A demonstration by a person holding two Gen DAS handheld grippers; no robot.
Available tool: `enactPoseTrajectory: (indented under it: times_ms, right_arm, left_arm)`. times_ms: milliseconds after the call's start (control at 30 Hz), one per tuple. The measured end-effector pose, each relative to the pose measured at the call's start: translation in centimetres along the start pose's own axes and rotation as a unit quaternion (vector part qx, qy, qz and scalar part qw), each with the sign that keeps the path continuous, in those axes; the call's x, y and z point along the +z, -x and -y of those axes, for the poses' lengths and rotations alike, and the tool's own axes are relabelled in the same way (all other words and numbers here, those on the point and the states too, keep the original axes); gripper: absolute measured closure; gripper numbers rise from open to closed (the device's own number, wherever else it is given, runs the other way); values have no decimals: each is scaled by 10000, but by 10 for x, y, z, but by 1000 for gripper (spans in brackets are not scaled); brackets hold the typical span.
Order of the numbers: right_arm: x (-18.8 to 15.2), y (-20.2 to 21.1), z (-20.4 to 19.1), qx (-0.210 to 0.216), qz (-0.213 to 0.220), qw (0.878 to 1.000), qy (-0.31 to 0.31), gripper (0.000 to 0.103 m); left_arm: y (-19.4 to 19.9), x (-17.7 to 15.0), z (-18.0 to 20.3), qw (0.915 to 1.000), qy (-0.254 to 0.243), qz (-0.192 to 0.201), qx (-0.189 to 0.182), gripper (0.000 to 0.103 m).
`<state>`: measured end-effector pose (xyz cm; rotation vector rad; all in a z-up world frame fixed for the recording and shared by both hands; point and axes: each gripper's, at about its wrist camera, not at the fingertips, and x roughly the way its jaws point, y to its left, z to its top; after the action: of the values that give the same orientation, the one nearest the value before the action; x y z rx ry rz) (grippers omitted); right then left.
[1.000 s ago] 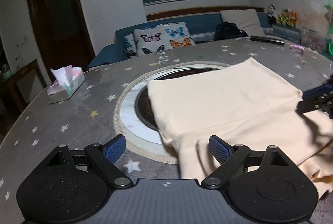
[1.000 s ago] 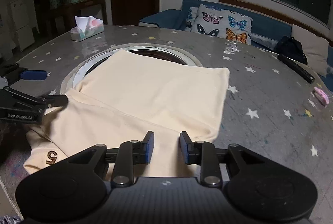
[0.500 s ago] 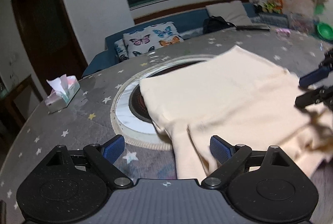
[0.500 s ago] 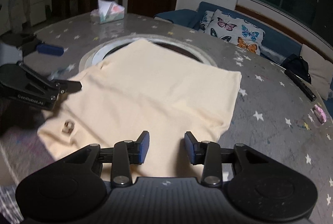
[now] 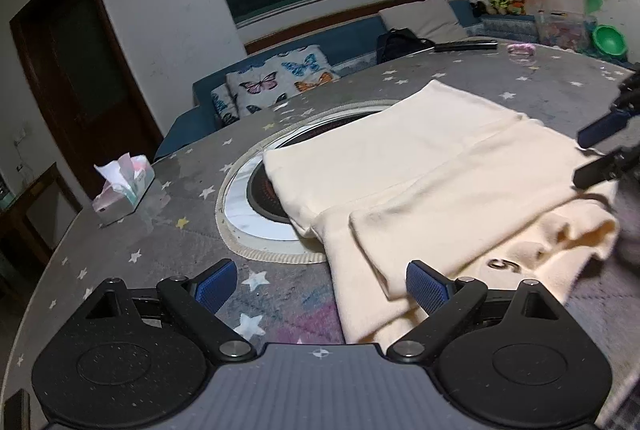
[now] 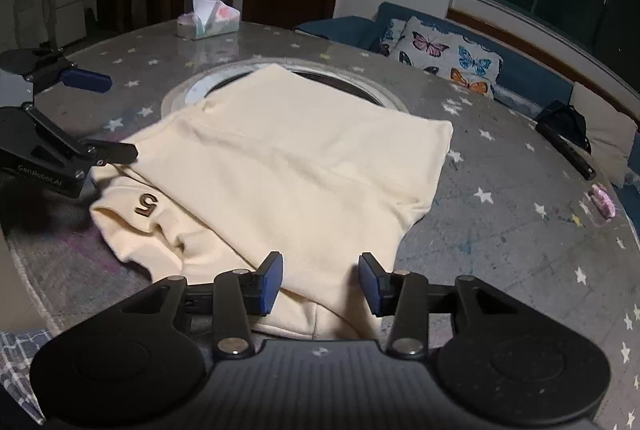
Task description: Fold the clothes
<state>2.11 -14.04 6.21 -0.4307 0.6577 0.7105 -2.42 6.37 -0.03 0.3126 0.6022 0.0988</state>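
Note:
A cream garment [image 5: 432, 190] lies partly folded on the round grey star-print table [image 5: 160, 230], over the central round insert. A dark "5" mark shows on its lower layer [image 6: 146, 205]. My left gripper [image 5: 320, 282] is open and empty, at the garment's near left edge; it also shows in the right wrist view [image 6: 100, 118]. My right gripper [image 6: 320, 280] is open and empty, just above the garment's [image 6: 304, 158] near edge; it also shows at the right of the left wrist view [image 5: 596, 154].
A tissue box [image 5: 124, 186] stands on the table's left side. A black remote [image 6: 566, 150] and a small pink item [image 6: 604, 202] lie near the far right edge. A sofa with butterfly cushions [image 5: 276, 86] is behind the table.
My right gripper's jaws have opened wider and it has drawn back over the garment's near edge. The left gripper has pulled back and stays open. The folded flap now lies flat.

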Motion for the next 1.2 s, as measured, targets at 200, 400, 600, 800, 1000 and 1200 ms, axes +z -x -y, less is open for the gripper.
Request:
enactPoseTrajectory:
  times_ms: [200,400,600,800,1000,1200]
  right_arm:
    - [-4,11,3,0,12,9999,103,57]
    - [-16,24,0,78,-63,9995,288,57]
    - [-25,29,-12,166,-68,9975,683,53]
    - [-26,28,-19,166,43,9955,937,43]
    - [-23,20,-29,233,172,9903,1358,37]
    - [-14,2,-27,298,345,9910,1259,43]
  left_arm:
    - [26,-9,9,9974,-586,227,-340,12]
    - [51,-22,28,9862,-1282,461,-938,21]
    - [38,-27,48,9792,-1576,394,-1218,40]
    - [25,-13,41,9818,-1239,425,-1376,83]
    - [14,5,30,9837,-796,478,-1537,93]
    - [0,24,17,9856,-417,492,-1564,94]
